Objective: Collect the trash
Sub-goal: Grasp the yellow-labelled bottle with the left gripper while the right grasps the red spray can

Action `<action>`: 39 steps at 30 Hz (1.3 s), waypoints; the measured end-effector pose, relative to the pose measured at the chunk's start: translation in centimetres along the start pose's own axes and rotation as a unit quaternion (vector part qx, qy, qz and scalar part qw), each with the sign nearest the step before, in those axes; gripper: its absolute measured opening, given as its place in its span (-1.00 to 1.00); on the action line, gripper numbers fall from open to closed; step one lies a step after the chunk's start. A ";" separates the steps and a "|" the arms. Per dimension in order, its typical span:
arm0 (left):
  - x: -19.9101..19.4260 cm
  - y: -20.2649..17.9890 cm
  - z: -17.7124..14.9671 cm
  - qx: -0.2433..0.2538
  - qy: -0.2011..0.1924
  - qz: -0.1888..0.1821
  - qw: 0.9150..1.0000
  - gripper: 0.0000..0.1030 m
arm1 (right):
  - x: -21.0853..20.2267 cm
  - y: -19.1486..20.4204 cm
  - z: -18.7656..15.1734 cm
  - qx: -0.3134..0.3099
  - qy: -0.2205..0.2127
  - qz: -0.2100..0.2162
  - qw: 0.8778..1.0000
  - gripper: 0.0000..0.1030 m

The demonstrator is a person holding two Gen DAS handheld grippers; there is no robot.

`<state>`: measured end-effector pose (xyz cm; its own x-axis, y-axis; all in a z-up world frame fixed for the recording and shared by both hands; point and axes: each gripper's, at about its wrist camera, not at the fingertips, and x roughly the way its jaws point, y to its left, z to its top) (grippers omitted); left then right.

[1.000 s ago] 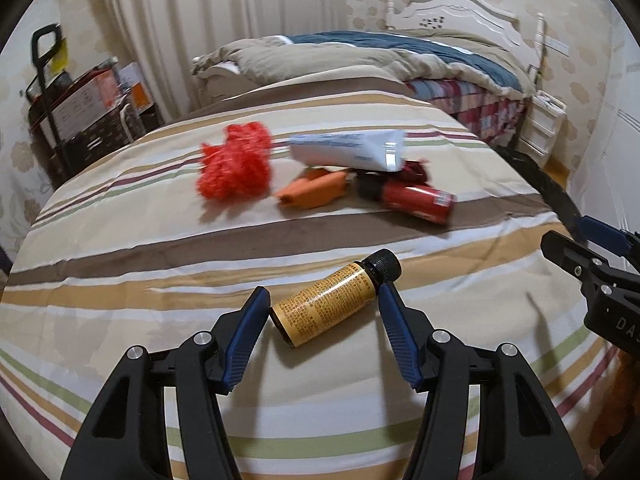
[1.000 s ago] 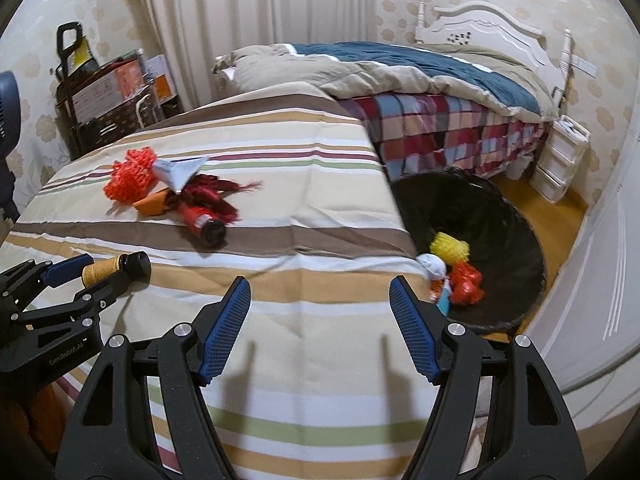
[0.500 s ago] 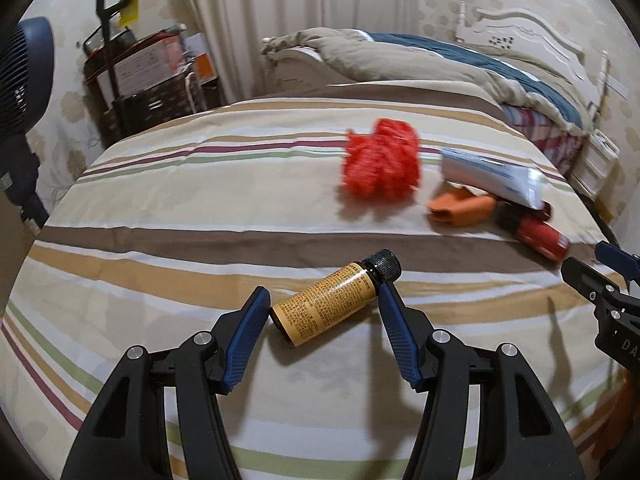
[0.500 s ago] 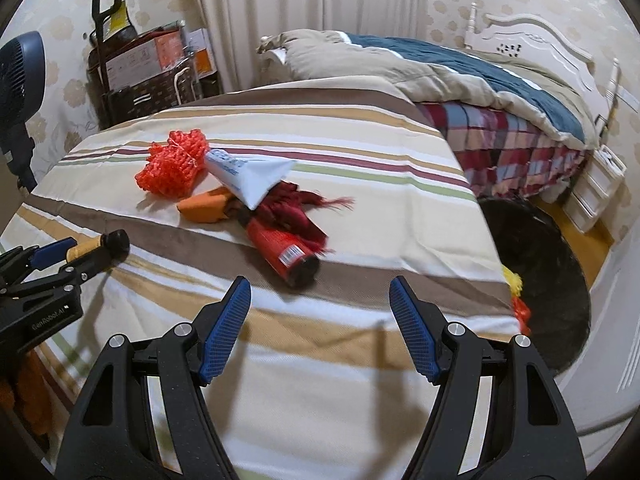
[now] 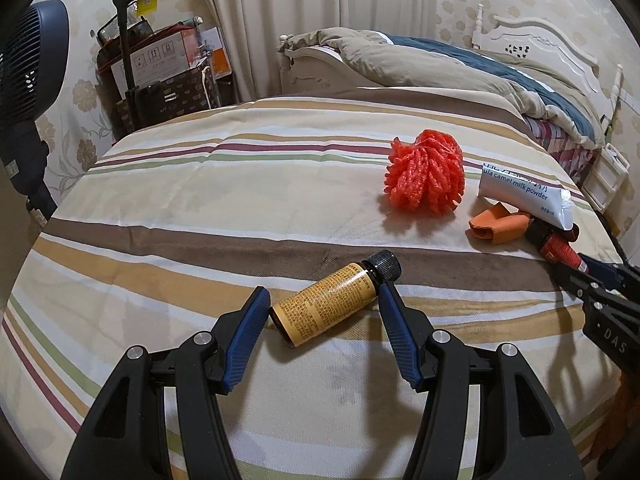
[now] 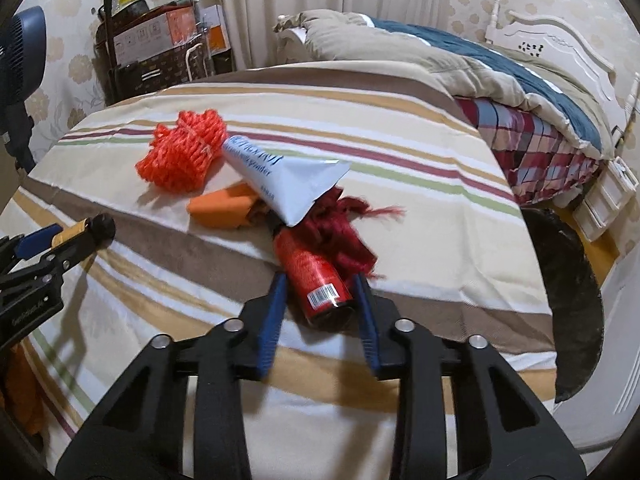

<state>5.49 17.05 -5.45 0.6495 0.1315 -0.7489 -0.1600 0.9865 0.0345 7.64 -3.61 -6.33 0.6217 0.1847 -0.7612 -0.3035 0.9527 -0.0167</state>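
Note:
My left gripper is shut on a small yellow bottle with a black cap and holds it over the striped bedspread. My right gripper has its blue fingers on either side of a red bottle that lies on the bedspread; they look close against it. Next to it lie a white tube, an orange piece, an orange-red mesh ball and dark red fibres. The ball and tube also show in the left wrist view.
A black trash bin stands on the floor off the bed's right edge. A second bed with a plaid cover is behind it. A fan and a cart with boxes stand at the left wall.
My right gripper has swung left from the bin, moved in over the red bottle and narrowed around it. My left gripper, still holding the yellow bottle, has turned left.

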 end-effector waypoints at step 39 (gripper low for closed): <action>-1.4 -1.1 -0.6 -0.003 -0.008 -0.033 0.999 0.13 | -2.8 -0.4 -1.7 0.011 -0.013 0.017 1.000 -0.55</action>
<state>4.33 15.73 -4.78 0.6707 0.0686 -0.7385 -0.1207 0.9925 -0.0174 4.79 -4.91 -5.29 0.6293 0.2237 -0.7443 -0.3093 0.9507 0.0242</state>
